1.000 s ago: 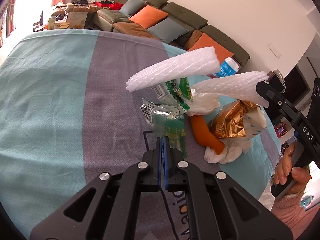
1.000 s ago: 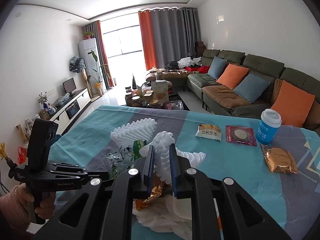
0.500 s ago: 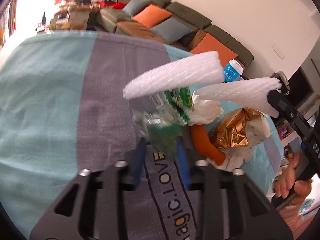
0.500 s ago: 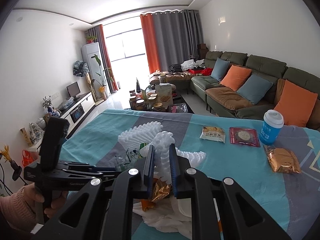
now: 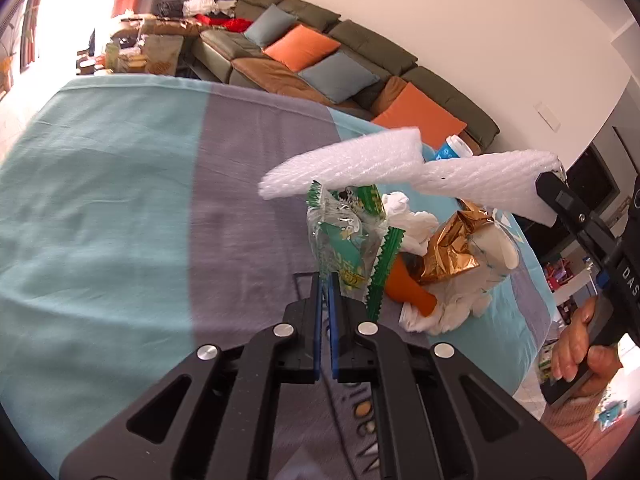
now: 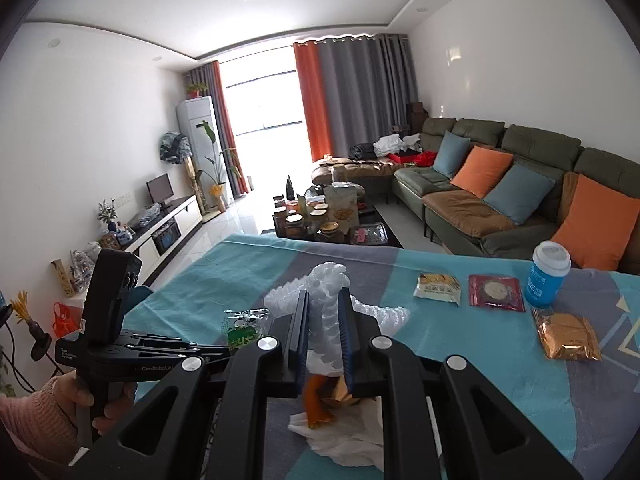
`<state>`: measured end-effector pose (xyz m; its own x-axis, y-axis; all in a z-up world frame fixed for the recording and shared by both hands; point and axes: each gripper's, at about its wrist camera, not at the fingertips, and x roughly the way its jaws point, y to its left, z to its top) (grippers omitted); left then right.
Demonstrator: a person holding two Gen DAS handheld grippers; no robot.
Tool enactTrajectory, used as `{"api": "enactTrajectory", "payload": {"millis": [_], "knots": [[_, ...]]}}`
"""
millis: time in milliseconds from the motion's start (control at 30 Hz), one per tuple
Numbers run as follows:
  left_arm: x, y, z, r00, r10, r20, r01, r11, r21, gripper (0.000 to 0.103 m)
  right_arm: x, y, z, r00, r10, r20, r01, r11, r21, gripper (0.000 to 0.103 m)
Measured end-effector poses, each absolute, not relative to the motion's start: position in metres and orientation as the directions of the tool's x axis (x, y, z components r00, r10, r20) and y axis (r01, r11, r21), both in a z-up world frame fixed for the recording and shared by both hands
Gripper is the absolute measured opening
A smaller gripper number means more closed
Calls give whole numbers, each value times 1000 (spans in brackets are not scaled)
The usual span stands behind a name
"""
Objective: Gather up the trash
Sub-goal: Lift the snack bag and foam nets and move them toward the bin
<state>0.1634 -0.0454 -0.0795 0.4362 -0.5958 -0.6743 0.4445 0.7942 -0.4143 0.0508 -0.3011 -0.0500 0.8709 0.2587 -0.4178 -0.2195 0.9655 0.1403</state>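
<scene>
My left gripper [image 5: 326,280] is shut on the lower edge of a clear-and-green plastic wrapper [image 5: 344,240], which stands upright just above the tablecloth. My right gripper [image 6: 323,304] is shut on a white foam net [image 6: 328,280] and holds it over the trash pile. In the left wrist view that foam net [image 5: 484,184] sticks out from the right gripper [image 5: 554,196], and a second foam net [image 5: 344,164] lies level next to it. Below them the pile holds a crumpled gold foil wrapper [image 5: 448,248], an orange piece [image 5: 404,292] and white tissue [image 5: 448,312].
A teal and grey tablecloth [image 5: 120,200] covers the table. Toward the sofa stand a blue cup with a white lid [image 6: 548,276], two flat snack packets [image 6: 438,288] [image 6: 496,292] and a gold packet [image 6: 568,332]. A hand [image 6: 92,400] holds the left gripper's handle.
The left gripper opened around the green wrapper, then shut on it and rose a little; the wrapper now stands upright. The right gripper kept its grip on the foam net and stayed in place.
</scene>
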Motion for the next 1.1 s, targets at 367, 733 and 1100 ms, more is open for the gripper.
{"api": "enactTrajectory", "payload": {"millis": [367,733,1100], "knots": [[119,38,-54,561,-522,-643,368,853,-371,3,44,-263,-34,826,430,-364,-390,903,182,13],[97,123,-36,668,-402,-626,233,912,-337,3,75,-193,-50,703,588,-401,-541,808,235,13],[80,207,-36,730,-266,-629,60,942,-329,3,102,-115,-57,566,698,-438,-653,705,279,13]]}}
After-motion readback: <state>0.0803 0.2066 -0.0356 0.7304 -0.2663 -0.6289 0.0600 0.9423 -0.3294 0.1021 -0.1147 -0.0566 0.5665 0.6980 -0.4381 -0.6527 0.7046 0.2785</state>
